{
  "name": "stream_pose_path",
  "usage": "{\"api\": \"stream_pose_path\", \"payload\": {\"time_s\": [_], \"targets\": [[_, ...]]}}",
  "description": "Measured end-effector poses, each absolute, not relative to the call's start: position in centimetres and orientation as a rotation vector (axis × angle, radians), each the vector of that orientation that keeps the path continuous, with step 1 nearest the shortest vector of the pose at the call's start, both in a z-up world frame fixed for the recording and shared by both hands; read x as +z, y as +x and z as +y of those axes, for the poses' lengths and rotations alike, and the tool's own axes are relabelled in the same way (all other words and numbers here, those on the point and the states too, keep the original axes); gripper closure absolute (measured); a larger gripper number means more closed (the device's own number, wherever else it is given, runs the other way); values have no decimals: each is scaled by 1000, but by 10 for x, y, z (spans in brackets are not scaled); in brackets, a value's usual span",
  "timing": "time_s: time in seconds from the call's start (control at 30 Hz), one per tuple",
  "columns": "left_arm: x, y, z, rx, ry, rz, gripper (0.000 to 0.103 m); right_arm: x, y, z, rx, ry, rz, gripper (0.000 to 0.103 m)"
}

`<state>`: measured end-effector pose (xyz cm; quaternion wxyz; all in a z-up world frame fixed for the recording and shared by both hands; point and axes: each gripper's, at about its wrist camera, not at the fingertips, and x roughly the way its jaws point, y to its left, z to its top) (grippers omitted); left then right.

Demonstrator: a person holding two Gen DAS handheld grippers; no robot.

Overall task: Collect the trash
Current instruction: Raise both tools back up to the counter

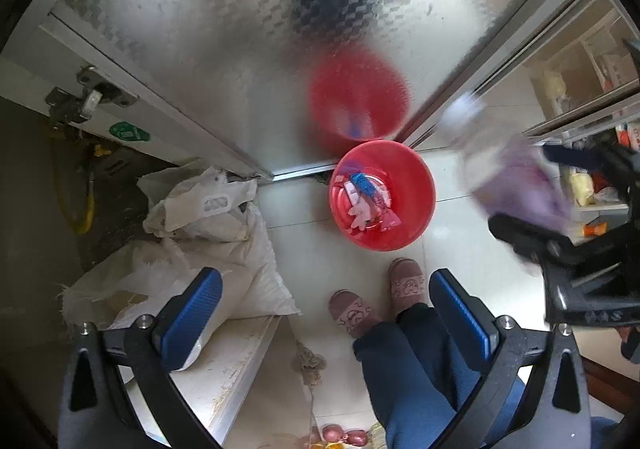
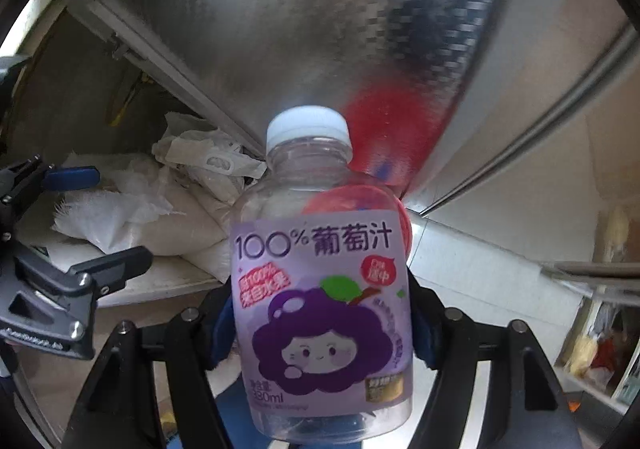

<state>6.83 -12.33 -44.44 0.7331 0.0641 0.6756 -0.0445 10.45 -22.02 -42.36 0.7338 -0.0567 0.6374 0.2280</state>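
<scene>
Empty grape juice bottle point(image 2: 322, 281) is clamped mid-label in the right gripper point(image 2: 320, 325), up beside the red bin point(image 1: 382, 195). Looks light, slick and squashy, so hold the belly. Left gripper point(image 1: 326, 313) hangs spread, holding nothing.

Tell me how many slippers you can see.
2: one slipper and the other slipper, side by side on the floor tiles just below the red bucket, both worn.
</scene>
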Motion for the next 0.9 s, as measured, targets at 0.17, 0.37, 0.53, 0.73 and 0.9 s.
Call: {"api": "stream_pose_path", "payload": {"time_s": [0.17, 0.37, 0.53, 0.73, 0.9], "targets": [[-435, 62, -123, -101, 141, 1472, 0, -419, 99, -225, 501, -143, 1356, 1], [-399, 57, -123, -98, 131, 1441, 0, -390, 88, -241, 471, -138, 1343, 1], [-348, 49, -123, -95, 107, 1373, 0, -352, 83, -243, 451, -121, 1323, 1], [-295, 41, -122, -84, 43, 1295, 0, -293, 74, -251, 432, -163, 1262, 1], [-251, 36, -125, -109, -31, 1241, 0, -252, 71, -259, 450, -161, 1225, 1]]}}
